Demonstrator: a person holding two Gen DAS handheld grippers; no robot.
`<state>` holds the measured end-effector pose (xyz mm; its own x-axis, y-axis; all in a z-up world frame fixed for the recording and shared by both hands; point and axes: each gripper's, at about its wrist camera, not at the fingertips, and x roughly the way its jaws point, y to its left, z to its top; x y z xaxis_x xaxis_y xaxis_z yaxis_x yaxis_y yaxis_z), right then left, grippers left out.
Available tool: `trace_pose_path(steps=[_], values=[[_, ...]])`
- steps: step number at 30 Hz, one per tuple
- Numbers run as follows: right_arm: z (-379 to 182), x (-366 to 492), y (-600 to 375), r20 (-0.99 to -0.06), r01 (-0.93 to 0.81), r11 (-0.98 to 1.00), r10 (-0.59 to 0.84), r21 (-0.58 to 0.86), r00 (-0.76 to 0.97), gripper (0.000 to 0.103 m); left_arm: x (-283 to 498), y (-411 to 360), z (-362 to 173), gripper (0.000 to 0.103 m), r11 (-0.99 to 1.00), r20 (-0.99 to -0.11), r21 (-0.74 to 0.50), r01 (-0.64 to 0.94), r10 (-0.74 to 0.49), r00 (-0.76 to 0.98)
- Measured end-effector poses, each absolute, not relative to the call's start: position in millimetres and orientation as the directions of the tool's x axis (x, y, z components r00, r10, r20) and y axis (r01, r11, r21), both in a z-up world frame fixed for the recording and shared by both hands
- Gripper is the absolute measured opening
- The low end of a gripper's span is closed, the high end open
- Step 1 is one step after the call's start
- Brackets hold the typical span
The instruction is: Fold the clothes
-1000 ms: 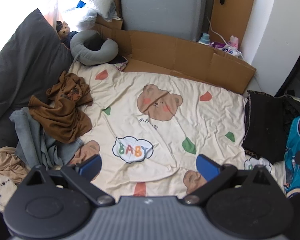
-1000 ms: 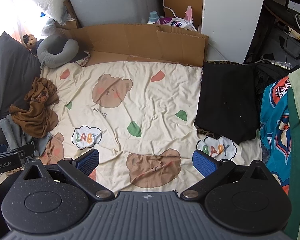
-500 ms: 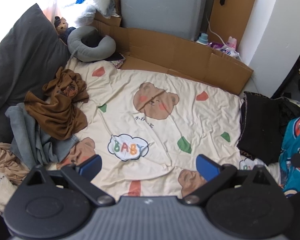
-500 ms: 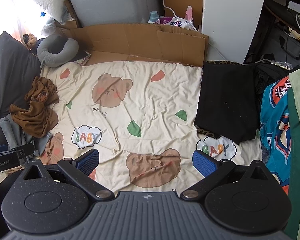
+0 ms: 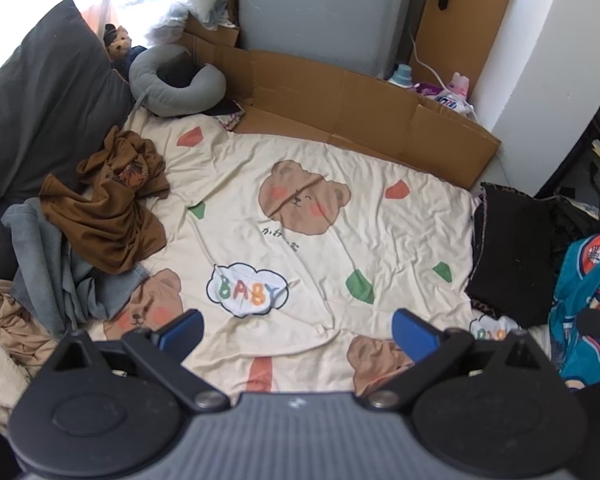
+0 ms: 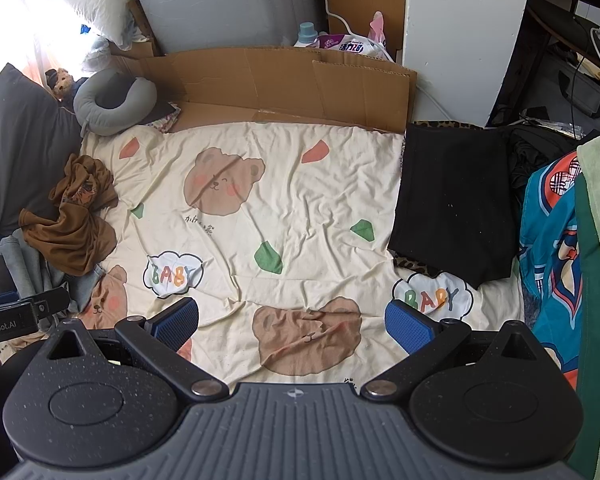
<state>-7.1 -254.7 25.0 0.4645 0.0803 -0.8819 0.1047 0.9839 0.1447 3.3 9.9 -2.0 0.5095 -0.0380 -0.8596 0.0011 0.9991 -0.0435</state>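
Both grippers, L (image 5: 296, 330) & R (image 6: 292, 322), wide apart, empty.

Left gripper (image 5: 296, 330): dark grey ribbed housing at the near centre; two round black discs, one on each side, each with a recessed inner circle; a triangular cut-out above each disc. Black link arms pinned with silver screws run to two blue fingers (image 5: 182, 328). Small white mark at the top of the ribbed housing.

Right gripper (image 6: 292, 320): same build; black parts flecked with pale specks; blue pads (image 6: 408, 326) with a fine dotted texture; silver screws at the link pivots; small cross-shaped white mark on the ribbed housing.

In the right wrist view, the left unit's black side shows white lettering, partly cut off, ending "Robot.AI".
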Motion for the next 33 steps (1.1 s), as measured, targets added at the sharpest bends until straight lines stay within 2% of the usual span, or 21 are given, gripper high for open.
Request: trace_pose_path(steps=[33], values=[[23.4, -4.3, -255.1, -0.892, 0.107, 0.986, 0.063, 0.124, 0.448, 0.102, 1.1, 9.6, 0.6, 0.101, 1.0, -0.849, -0.015, 0.001, -0.013, 0.528]])
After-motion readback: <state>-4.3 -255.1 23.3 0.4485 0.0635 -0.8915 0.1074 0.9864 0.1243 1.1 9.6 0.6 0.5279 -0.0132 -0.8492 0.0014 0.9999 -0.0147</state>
